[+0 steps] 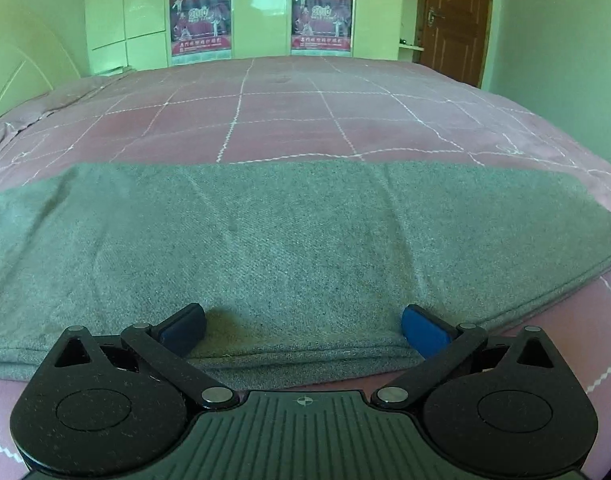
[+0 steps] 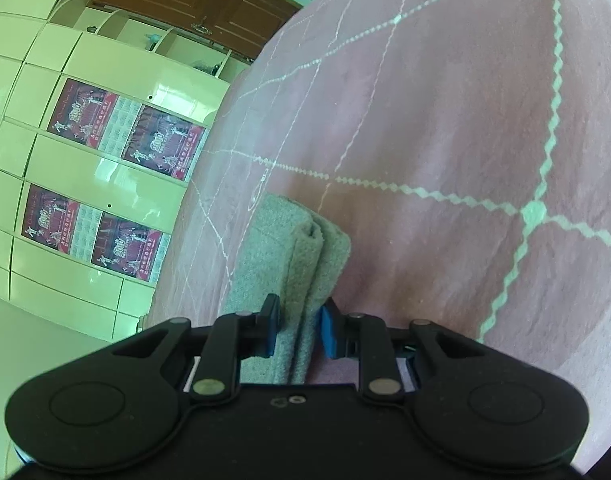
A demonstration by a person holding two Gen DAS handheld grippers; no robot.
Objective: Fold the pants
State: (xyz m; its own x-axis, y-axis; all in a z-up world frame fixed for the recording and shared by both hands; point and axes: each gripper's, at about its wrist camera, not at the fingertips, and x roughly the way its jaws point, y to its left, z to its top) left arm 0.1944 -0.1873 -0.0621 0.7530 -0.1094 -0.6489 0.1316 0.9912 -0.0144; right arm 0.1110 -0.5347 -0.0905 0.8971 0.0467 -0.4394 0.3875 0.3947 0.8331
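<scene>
the grey pants [image 1: 265,240] lie folded lengthwise on the pink bedspread [image 1: 305,120]; your left gripper [image 1: 303,330] gapes wide over their near edge, your right gripper [image 2: 299,330] stands narrow around layered cloth, apparently not clamped, so regrip both before the crosswise fold.

Bed [image 1: 305,112] w/ pink quilted cover, white grid stitching; grey pants [image 1: 265,240] lie folded flat on it.
</scene>
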